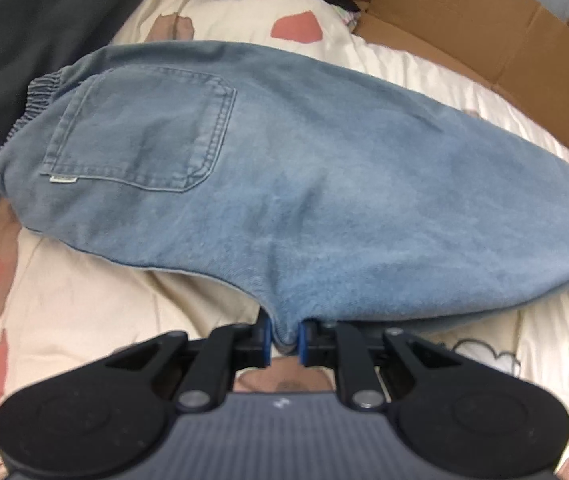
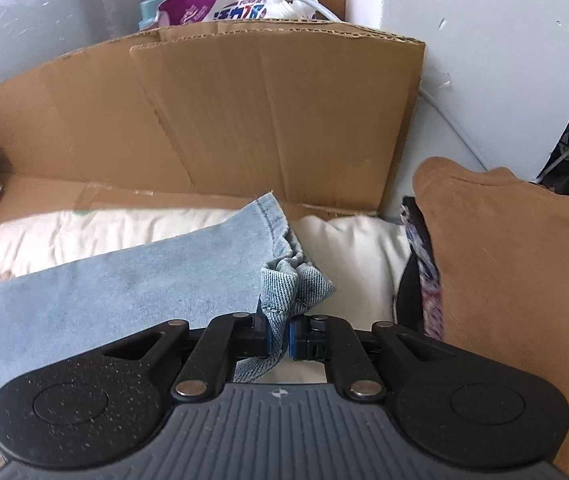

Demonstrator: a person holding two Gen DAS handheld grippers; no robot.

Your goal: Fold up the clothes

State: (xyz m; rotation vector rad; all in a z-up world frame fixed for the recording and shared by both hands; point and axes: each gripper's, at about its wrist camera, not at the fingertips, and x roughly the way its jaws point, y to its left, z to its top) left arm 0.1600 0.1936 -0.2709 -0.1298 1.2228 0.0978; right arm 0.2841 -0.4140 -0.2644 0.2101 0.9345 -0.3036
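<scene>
Left tool [image 1: 284,338] pinches the jeans [image 1: 284,184] at a side edge. Right tool [image 2: 278,338] pinches the hem [image 2: 284,300]. Jeans lie on the bed [image 1: 84,320].

place: home bedroom | evidence: patterned quilt [image 1: 84,304]; brown pillow [image 2: 516,280]; cardboard box [image 2: 244,120]

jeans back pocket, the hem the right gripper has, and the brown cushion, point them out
back pocket [image 1: 140,132]: left wrist view, middle of the stitched patch
jeans hem [image 2: 284,280]: right wrist view, bunched cuff just above the pads
brown cushion [image 2: 516,264]: right wrist view, its broad front face
</scene>
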